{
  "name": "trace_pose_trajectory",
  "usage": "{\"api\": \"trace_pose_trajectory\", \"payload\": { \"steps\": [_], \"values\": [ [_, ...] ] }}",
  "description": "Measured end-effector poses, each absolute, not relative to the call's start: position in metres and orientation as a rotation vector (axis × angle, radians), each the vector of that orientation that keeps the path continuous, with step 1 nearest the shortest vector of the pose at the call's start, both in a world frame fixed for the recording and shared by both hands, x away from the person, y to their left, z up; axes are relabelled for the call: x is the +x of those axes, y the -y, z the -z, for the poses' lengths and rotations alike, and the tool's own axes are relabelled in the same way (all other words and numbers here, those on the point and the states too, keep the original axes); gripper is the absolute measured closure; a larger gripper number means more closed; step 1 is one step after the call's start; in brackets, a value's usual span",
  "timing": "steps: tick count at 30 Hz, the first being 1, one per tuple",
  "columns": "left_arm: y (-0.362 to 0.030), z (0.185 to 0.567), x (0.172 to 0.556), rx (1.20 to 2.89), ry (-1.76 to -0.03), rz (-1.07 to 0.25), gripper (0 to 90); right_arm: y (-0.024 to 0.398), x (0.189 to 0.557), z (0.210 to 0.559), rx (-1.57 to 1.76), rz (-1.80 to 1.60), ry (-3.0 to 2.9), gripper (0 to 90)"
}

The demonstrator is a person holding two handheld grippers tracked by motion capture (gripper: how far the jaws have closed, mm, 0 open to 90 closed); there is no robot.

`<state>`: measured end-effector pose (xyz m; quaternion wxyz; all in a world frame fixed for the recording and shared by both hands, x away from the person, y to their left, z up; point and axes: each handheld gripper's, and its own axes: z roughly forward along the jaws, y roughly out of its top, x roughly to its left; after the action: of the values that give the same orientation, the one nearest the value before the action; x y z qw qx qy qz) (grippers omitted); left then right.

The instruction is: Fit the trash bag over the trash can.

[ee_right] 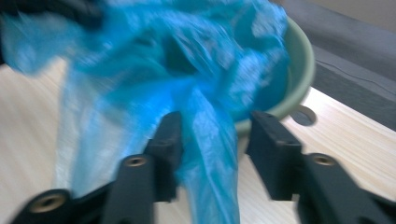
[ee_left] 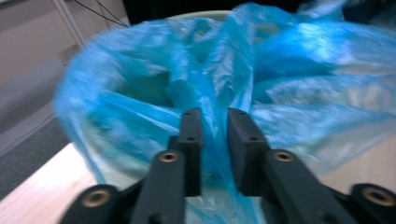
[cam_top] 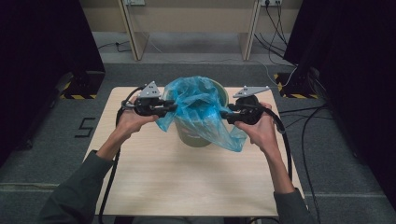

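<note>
- Lining job is sitting about halfway: the blue bag (cam_top: 201, 109) is stuffed down in the green bucket (cam_top: 194, 138) on the desk (cam_top: 159, 182), but it's bunching up and not folding over the rim yet.
- Left gripper (cam_top: 172, 107) is pinching a fold of the bag, jaws nearly together.
- Right gripper (cam_top: 224, 114) is hanging partly open; film is draping between its jaws, touching one pad only.
- Bucket is standing upright between both grippers, mouth facing up; a loose tail is trailing down just under the right gripper.
</note>
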<state>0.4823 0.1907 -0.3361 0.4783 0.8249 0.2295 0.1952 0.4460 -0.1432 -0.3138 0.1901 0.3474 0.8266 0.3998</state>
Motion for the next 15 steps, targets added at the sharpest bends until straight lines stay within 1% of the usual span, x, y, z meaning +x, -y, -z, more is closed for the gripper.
{"api": "trace_pose_trajectory", "payload": {
  "steps": [1, 2, 3, 5, 6, 7, 10, 13, 15],
  "values": [
    [-0.193, 0.335, 0.486, 1.998, -0.571, -0.49, 78.6, 0.145, 0.447, 0.316, 0.978, -1.114, -2.32, 62.1],
    [-0.196, 0.334, 0.49, 1.991, -0.576, -0.494, 80.0, 0.149, 0.448, 0.317, 0.986, -1.099, -2.314, 67.5],
    [-0.201, 0.332, 0.497, 1.972, -0.599, -0.513, 81.5, 0.158, 0.448, 0.318, 0.978, -1.08, -2.291, 75.8],
    [-0.205, 0.331, 0.503, 1.955, -0.624, -0.52, 82.9, 0.166, 0.45, 0.318, 0.976, -1.074, -2.267, 81.3],
    [-0.205, 0.331, 0.503, 1.955, -0.624, -0.52, 83.2, 0.166, 0.45, 0.318, 0.976, -1.074, -2.267, 81.3],
    [-0.208, 0.329, 0.511, 1.931, -0.653, -0.521, 83.9, 0.173, 0.455, 0.319, 0.984, -1.053, -2.245, 84.5],
    [-0.21, 0.329, 0.521, 1.928, -0.682, -0.538, 84.2, 0.177, 0.462, 0.322, 0.992, -1.038, -2.233, 86.5],
    [-0.213, 0.33, 0.529, 1.966, -0.7, -0.578, 85.1, 0.18, 0.473, 0.327, 1.009, -0.993, -2.207, 86.7],
    [-0.217, 0.334, 0.538, 1.942, -0.741, -0.552, 85.4, 0.182, 0.483, 0.33, 1.029, -1.023, -2.182, 84.8]
  ]
}}
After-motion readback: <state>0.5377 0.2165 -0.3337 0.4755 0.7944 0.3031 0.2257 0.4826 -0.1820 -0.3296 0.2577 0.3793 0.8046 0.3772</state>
